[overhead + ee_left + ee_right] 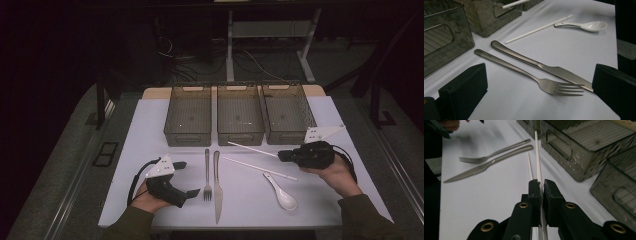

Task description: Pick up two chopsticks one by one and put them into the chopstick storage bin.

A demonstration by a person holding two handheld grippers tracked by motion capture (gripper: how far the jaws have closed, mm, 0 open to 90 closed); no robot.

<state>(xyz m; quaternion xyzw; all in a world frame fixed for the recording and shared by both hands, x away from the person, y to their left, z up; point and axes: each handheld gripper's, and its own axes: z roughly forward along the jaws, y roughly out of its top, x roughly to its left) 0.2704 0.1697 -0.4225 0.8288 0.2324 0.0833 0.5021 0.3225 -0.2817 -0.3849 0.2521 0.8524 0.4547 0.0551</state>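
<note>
1. nearest the lens in the right gripper view, the right tool point(541, 185) has its jaws closed almost together on a white chopstick point(538, 157), gripped near one end, with the long free end sticking out ahead of the pads.
2. the white-covered table point(150, 130) carries three clear bins across its far side: left bin point(188, 116), middle bin point(240, 116) and right bin point(288, 115), all looking empty.
3. the held chopstick point(252, 148) hangs just off the table, between the right tool point(281, 155) and the front wall of the middle bin, its far tip near that wall.
4. to do this step well, i'd judge: raise the stick enough for its free tip to clear a bin's rim, turn it to run along the bin's length, and lower it inside before easing the jaws apart, since a thin stick gripped near one end can swing or slip.
5. the right hand point(336, 172) holds its tool about level, pointing toward the table's middle, forearm coming in from the near right corner.
6. the left tool point(188, 178) rests low at the near left, jaws wide apart and holding nothing, aimed at the fork point(207, 175) and knife point(217, 185).
7. a second chopstick point(259, 167) lies flat near the spoon point(281, 191).
</note>
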